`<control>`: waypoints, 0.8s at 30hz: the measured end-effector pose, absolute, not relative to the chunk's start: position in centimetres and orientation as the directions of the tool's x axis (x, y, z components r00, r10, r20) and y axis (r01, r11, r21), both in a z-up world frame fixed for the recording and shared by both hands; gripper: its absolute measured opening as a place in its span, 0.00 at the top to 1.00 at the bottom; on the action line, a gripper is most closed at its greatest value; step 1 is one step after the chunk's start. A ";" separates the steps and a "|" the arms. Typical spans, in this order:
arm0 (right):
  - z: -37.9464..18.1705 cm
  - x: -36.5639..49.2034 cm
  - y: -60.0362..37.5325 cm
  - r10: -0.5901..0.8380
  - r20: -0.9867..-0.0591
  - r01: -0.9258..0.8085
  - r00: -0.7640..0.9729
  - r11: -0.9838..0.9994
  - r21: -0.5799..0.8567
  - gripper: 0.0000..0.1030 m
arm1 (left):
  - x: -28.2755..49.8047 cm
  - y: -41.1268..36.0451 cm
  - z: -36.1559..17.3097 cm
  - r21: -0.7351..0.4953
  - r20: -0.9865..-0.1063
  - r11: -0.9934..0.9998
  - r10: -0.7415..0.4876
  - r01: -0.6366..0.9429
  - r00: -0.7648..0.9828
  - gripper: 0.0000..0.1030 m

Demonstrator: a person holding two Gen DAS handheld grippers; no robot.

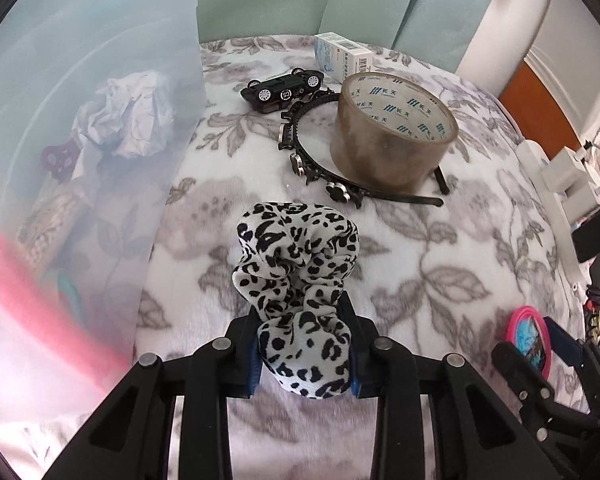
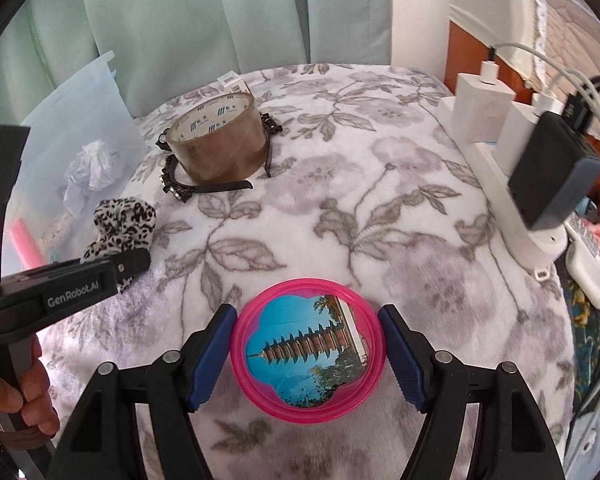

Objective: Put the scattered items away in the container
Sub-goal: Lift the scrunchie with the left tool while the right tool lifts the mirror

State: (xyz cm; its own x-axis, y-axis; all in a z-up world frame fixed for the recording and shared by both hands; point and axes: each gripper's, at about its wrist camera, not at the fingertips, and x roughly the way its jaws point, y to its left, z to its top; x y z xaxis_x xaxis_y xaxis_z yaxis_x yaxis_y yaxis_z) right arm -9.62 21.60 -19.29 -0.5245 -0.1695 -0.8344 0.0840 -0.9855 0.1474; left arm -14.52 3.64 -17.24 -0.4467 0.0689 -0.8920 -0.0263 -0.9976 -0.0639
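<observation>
My left gripper point(image 1: 302, 308) is shut on a black-and-white leopard-print scrunchie point(image 1: 296, 256), which stands just above the floral blanket beside the translucent plastic container point(image 1: 100, 80). The right wrist view shows the same scrunchie point(image 2: 124, 216) in that gripper point(image 2: 134, 260), next to the container point(image 2: 80, 112). My right gripper point(image 2: 307, 312) is closed around a round pink-rimmed disc with a pagoda picture point(image 2: 306, 350), one blue pad against each side of its rim. In the left wrist view this disc point(image 1: 528, 336) sits at the lower right.
On the blanket behind lie a brown tape roll point(image 1: 392, 136), a black flowered headband point(image 1: 320, 168), an overturned toy car point(image 1: 284, 88) and a small box point(image 1: 344, 56). Crumpled paper point(image 1: 128, 120) lies in the container. A power strip with chargers point(image 2: 492, 112) lines the right edge.
</observation>
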 end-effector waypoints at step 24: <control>-5.7 -5.3 22.8 -0.193 -0.628 0.072 -0.754 -0.974 0.213 0.27 | -9.1 5.5 -4.3 -0.112 -0.736 -0.981 0.187 -0.156 -0.650 0.68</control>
